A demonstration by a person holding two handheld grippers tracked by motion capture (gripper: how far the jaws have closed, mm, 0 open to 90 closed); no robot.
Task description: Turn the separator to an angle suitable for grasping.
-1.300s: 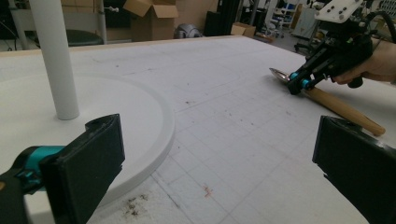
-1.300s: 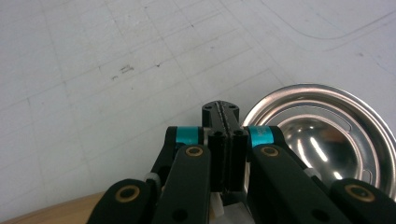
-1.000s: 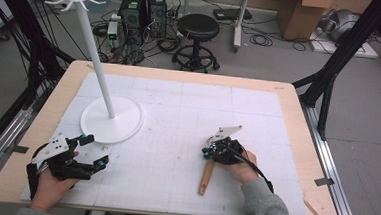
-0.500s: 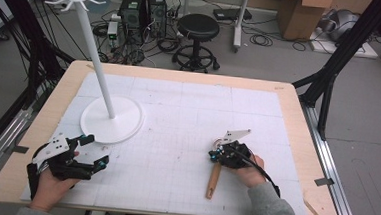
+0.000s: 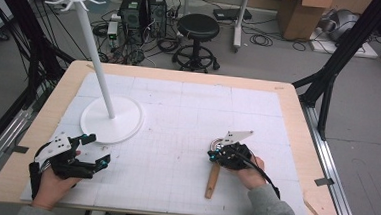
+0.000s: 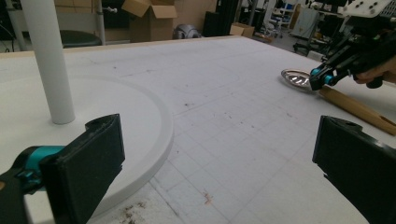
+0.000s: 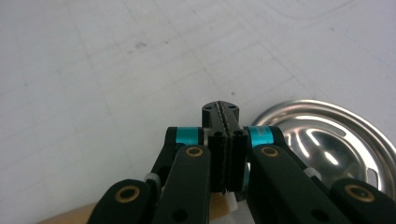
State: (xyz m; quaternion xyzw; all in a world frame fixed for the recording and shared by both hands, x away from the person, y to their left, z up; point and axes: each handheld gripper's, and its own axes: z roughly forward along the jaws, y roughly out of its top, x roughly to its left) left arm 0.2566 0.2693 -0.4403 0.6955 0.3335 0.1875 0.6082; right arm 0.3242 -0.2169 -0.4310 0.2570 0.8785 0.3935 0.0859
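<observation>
Ladle (image 5: 213, 175) lay right of the white stand (image 5: 111, 118), well apart. Right gripper (image 5: 215, 154) jaws pressed together over its neck, gripping nothing visible. Left gripper (image 5: 99, 151) jaws wide apart, empty, beside the stand's base.

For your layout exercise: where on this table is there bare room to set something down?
Free: the mat's far right, beyond the ladle, and the middle between the stand base and ladle. Crowded: the near corners, around the left tongs and right tongs.
</observation>
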